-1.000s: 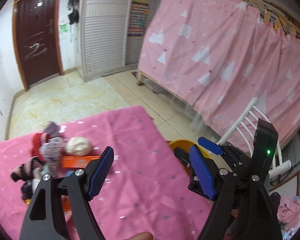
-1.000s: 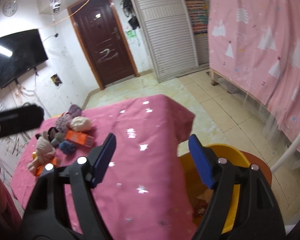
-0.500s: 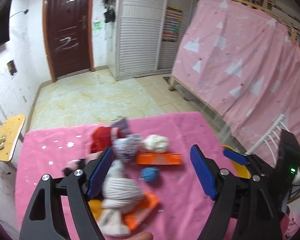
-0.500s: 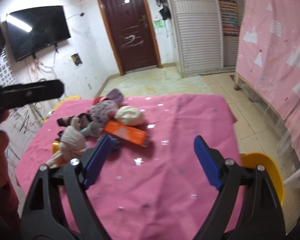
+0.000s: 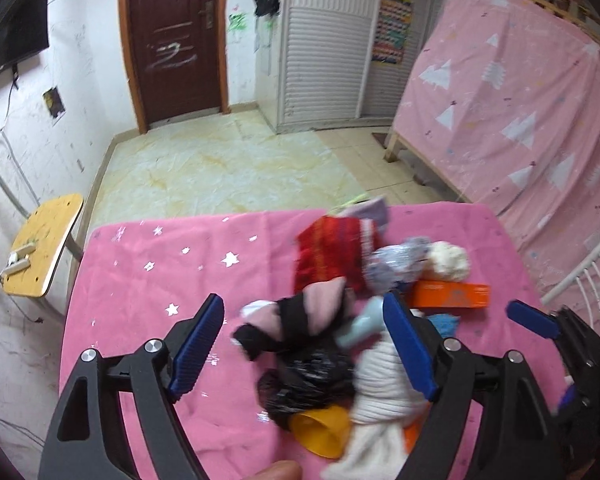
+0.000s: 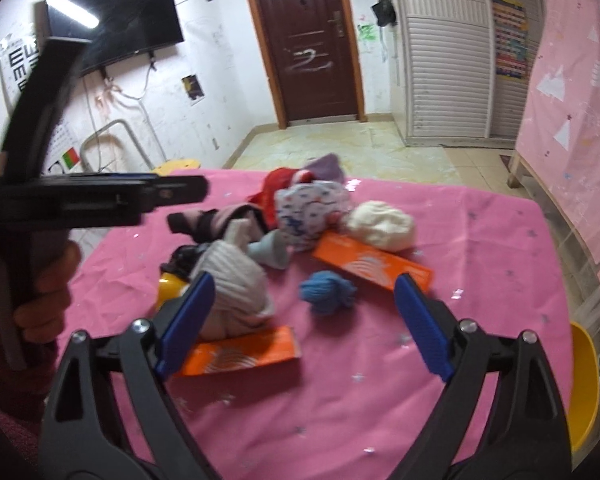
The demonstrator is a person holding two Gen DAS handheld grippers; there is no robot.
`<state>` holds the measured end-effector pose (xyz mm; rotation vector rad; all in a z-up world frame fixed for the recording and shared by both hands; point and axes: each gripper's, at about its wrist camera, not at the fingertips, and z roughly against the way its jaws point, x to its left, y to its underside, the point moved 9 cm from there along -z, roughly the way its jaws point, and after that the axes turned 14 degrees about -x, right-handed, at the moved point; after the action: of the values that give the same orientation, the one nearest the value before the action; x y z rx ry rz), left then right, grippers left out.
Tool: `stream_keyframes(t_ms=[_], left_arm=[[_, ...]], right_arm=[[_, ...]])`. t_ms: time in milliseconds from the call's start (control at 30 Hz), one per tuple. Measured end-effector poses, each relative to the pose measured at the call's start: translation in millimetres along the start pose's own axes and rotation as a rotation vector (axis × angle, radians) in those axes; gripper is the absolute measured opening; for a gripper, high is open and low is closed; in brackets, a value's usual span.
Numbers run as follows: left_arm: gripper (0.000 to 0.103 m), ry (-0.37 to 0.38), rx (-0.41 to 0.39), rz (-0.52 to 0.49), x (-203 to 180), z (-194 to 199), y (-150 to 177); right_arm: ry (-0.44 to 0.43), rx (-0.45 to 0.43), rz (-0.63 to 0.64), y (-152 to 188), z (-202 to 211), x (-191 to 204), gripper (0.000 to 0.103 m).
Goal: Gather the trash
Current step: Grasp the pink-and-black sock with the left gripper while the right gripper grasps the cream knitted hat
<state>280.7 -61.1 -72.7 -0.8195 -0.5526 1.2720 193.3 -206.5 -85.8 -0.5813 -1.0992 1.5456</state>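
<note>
Mostly bare cloth (image 6: 340, 412) — heap (image 6: 284, 216) far-side

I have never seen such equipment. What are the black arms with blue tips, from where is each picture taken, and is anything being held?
No robot is here: a person holds a hand-operated grasping tool in each hand, and a camera on each looks along its two blue-padded fingers. One picture comes from the left tool, the other from the right tool. Both are open and hold nothing; the right one's jaws have just been opening. On the pink tablecloth lies a heap: rolled socks and cloths, a blue yarn ball, two orange boxes, a black bag. A yellow bin shows at the table's right edge.
</note>
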Motion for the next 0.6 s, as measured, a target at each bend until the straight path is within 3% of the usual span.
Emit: stream_keyframes(t_ms=[100,400,600], left_arm=[[0.074,-0.002,0.03,0.023,11.2,-14.2,7.6],[0.074,0.094,0.12,0.091,13.9,-47.6,28.9],[0.058,0.119,0.127,0.099,13.2,-54.1,35.4]], right_arm=[[-0.019,0.017,0.014,2.8,-7.0,10.3,0.088],[-0.063,0.051,0.049,7.9,-18.9,31.1,0.088],[-0.073,0.068,0.057,11.8,-25.2,36.4,0.088]])
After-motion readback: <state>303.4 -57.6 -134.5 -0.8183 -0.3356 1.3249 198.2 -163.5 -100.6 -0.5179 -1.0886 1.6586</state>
